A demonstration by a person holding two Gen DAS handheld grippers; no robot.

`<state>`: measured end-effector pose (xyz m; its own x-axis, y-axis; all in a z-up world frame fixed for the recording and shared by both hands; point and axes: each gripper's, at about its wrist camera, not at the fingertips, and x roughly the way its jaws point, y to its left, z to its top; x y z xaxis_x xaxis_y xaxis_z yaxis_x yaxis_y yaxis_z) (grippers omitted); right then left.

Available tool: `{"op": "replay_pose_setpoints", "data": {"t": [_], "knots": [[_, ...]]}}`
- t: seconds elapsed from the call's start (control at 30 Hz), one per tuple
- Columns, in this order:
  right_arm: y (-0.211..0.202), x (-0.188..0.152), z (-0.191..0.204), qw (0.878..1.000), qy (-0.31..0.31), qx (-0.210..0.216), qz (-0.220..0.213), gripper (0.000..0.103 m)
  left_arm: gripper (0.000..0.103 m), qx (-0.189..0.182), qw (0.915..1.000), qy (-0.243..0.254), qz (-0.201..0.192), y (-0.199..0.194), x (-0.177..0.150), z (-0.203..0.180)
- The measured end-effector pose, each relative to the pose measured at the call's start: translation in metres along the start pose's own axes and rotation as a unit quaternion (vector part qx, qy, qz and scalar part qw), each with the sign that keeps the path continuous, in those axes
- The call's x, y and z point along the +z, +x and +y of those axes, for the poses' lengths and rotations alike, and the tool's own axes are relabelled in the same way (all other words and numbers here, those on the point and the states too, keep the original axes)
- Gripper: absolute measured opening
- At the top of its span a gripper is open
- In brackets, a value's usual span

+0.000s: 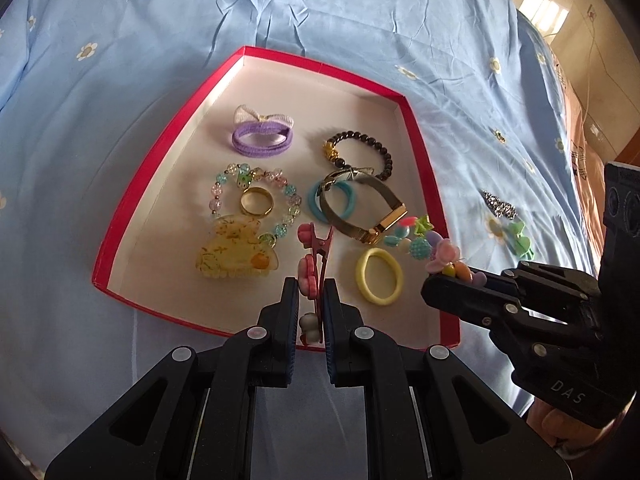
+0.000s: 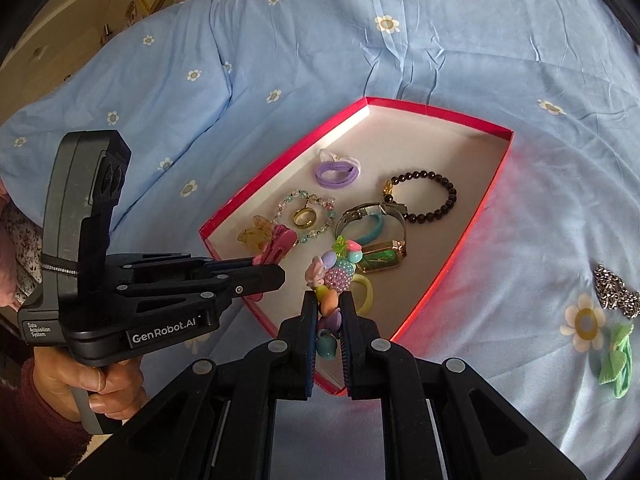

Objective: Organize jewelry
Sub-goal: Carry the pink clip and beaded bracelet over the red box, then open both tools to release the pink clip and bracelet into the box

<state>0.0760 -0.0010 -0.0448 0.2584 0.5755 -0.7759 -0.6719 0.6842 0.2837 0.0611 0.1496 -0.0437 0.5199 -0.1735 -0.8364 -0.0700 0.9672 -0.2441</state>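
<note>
Jewelry in transit: two light pieces pinched over the box

Jewelry here is small, light stuff, most of it already lying in the red box [image 1: 416, 128] on the blue floral bedsheet [image 1: 120, 100]. The left gripper [image 1: 311, 300] is clenched on a pink hair clip [image 1: 316, 254], low in the centre of the left wrist view, the clip standing on end above the box's near edge. I judge it stiff and thin, metal with small plastic flowers, so it can twist in the pads; the hold across its flat sides, near the lower half, looks sound.

The right gripper [image 2: 328, 308] is clamped on a chunky bead bracelet [image 2: 340, 270], at centre of the right wrist view, over the box's near corner. That piece is probably floppy on its elastic: beads bunch above the jaws and one teal bead hangs below, so it may swing or slip. Gripping across two or three beads is better than gripping on one round bead.

Two pieces lie on the sheet at the right edge of the right wrist view: a silver glittery clip [image 2: 616, 292] and a green bow hair tie [image 2: 618, 356]. The tie looks soft and should be easy to pinch at the bow; the silver piece seems flatter to the cloth and harder to get under.
</note>
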Motion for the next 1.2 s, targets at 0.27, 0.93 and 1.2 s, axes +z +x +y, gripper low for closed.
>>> {"op": "replay_pose_setpoints", "data": {"t": [0.27,0.93,1.2], "knots": [[0.022,0.002,-0.004,0.999,-0.002,-0.003,0.032,0.010,0.010,0.001,0.9997,0.018,0.019,0.007,0.003,-0.001],[0.035,0.003,-0.010,0.999,0.004,0.002,0.054,0.014,0.011,0.014,0.9981,0.041,0.043,0.015,0.006,-0.005],[0.031,0.001,-0.009,0.999,0.007,0.004,0.049,0.015,0.013,0.017,0.9981,0.043,0.040,0.015,0.004,-0.006]]}}
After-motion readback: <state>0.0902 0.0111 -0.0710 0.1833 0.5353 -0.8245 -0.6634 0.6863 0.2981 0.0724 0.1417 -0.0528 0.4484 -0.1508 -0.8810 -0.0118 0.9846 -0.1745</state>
